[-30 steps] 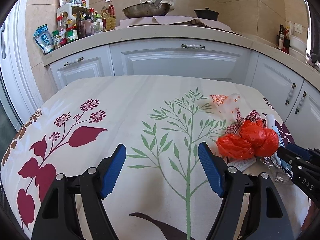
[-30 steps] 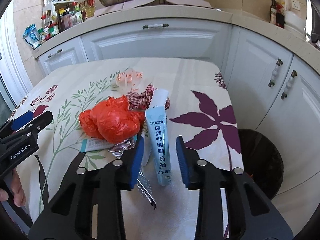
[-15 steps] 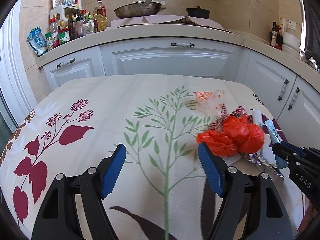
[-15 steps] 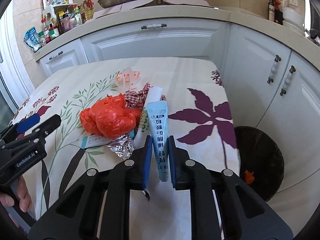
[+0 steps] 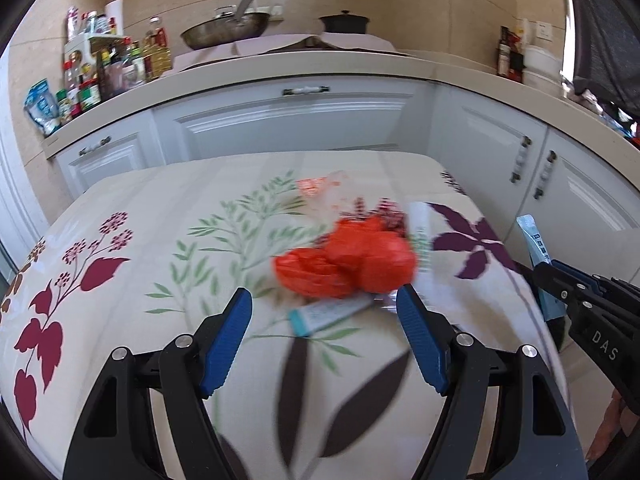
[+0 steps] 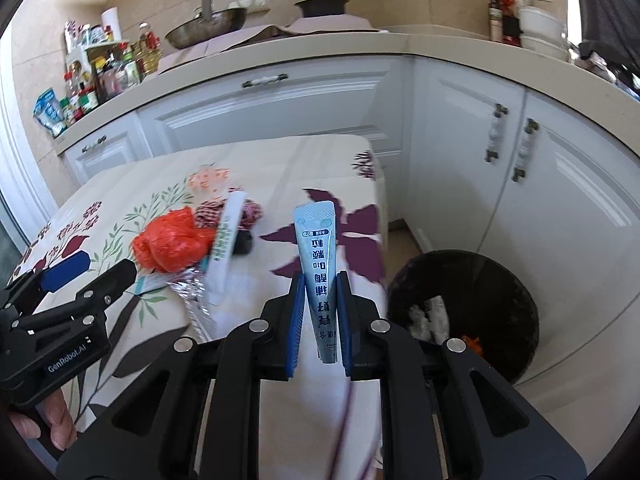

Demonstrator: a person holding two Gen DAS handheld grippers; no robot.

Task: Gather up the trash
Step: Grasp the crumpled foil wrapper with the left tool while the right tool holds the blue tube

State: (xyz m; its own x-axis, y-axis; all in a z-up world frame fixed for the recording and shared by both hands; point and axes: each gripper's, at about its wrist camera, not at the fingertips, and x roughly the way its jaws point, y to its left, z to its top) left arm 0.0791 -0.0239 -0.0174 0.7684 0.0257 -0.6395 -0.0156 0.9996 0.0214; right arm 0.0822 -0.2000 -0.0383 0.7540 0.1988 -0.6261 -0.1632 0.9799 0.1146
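Note:
My right gripper (image 6: pixel 319 286) is shut on a light blue tube (image 6: pixel 319 256) and holds it lifted off the table, left of a black trash bin (image 6: pixel 500 280) on the floor. The tube also shows in the left wrist view (image 5: pixel 536 240). My left gripper (image 5: pixel 324 304) is open and empty above the floral tablecloth (image 5: pixel 140 248), just short of the trash pile: an orange plastic bag (image 5: pixel 348 260), a small teal-ended packet (image 5: pixel 328 314), a white tube (image 6: pixel 226 240), crumpled foil (image 6: pixel 192 292) and a checked cloth scrap (image 6: pixel 208 214).
White kitchen cabinets (image 5: pixel 288 120) run behind and right of the table. The counter holds bottles (image 5: pixel 104 68), a wok (image 5: pixel 224 32) and a black pot (image 5: pixel 344 22). The bin holds some trash (image 6: pixel 432 316). A clear printed wrapper (image 5: pixel 324 190) lies behind the pile.
My right gripper closed on the blue tube, lifted it off the table and moved right toward the bin. My left gripper moved right toward the trash pile, still open.

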